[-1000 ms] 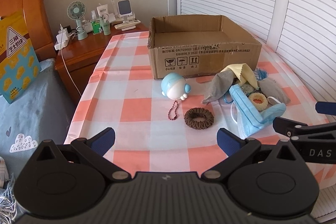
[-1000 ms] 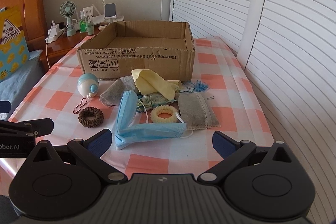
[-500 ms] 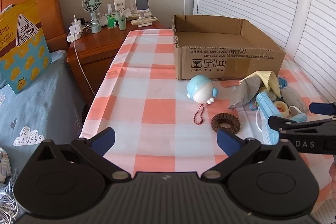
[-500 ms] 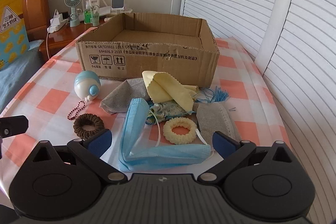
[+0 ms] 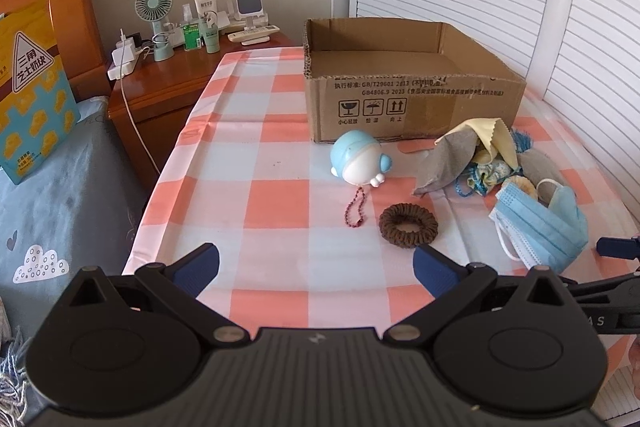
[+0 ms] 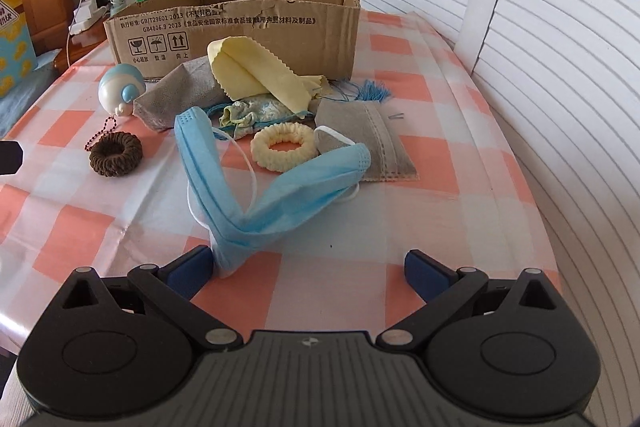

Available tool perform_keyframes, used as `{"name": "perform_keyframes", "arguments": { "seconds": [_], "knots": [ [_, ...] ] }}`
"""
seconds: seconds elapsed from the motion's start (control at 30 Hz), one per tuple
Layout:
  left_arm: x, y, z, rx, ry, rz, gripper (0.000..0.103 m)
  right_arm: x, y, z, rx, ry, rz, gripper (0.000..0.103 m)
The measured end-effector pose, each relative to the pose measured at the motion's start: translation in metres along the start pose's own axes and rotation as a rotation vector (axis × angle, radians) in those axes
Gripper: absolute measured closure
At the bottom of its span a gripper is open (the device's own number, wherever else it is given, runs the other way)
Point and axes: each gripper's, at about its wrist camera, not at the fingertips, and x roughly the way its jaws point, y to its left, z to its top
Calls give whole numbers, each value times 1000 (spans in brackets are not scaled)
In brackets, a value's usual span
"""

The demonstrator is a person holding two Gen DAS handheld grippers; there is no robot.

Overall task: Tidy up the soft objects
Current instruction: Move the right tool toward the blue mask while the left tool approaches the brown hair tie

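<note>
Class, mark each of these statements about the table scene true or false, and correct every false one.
1. The cardboard box holds the blue face mask. False: the blue face mask lies on the tablecloth, outside the box.
2. Both grippers are open. True: left gripper and right gripper have their fingers spread.
3. The brown hair tie sits on the yellow cloth. False: it lies alone on the tablecloth, apart from the yellow cloth.
4. A cream hair tie lies beside a grey mask. True.
</note>
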Motion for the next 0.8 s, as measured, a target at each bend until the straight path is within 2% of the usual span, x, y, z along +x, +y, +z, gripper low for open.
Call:
{"name": "perform_keyframes", "arguments": {
  "seconds": [0.13,0.33,0.6,0.8],
  "knots": [
    [1,-3,-1,7,3,-7,1,0,-3,-5,-17,-39,21,0],
    [8,-6,-4,9,25,-33,1,-2,-7,-8,-25,-53,40,0],
    [24,-11,-8,18,57,-92,1,-3,-7,-15,-27,-98,41,0],
    [37,-19,-12,65,73,-127,1,-4,-7,-17,-31,-117,39,0]
  ]
}}
